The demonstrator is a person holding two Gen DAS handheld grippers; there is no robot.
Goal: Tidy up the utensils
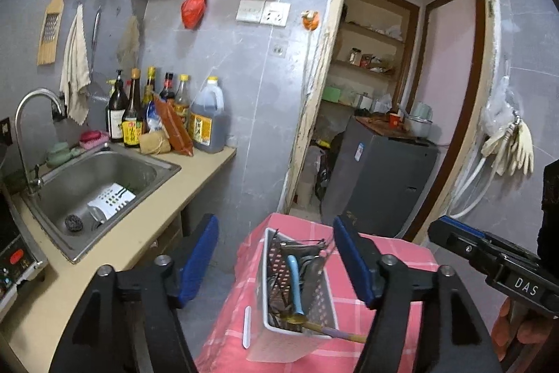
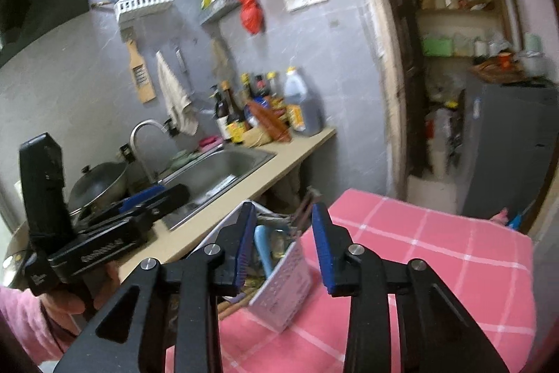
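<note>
A white perforated utensil holder (image 1: 297, 310) stands on a pink checked cloth (image 1: 401, 268). It holds several utensils, among them a blue-handled one (image 1: 295, 282) and a purple-handled one (image 1: 335, 332). My left gripper (image 1: 276, 254) is open and empty, its jaws to either side above the holder. My right gripper (image 2: 283, 243) is open and empty just above the same holder (image 2: 283, 289); it also shows at the right of the left wrist view (image 1: 489, 254). The left gripper shows at the left of the right wrist view (image 2: 139, 208).
A steel sink (image 1: 101, 177) with a white tray (image 1: 111, 200) and a scourer is set in the beige counter (image 1: 195, 177) to the left. Sauce bottles (image 1: 164, 110) crowd its back. A grey fridge (image 1: 380, 177) stands in the doorway beyond. A wok (image 2: 97, 184) sits left of the tap.
</note>
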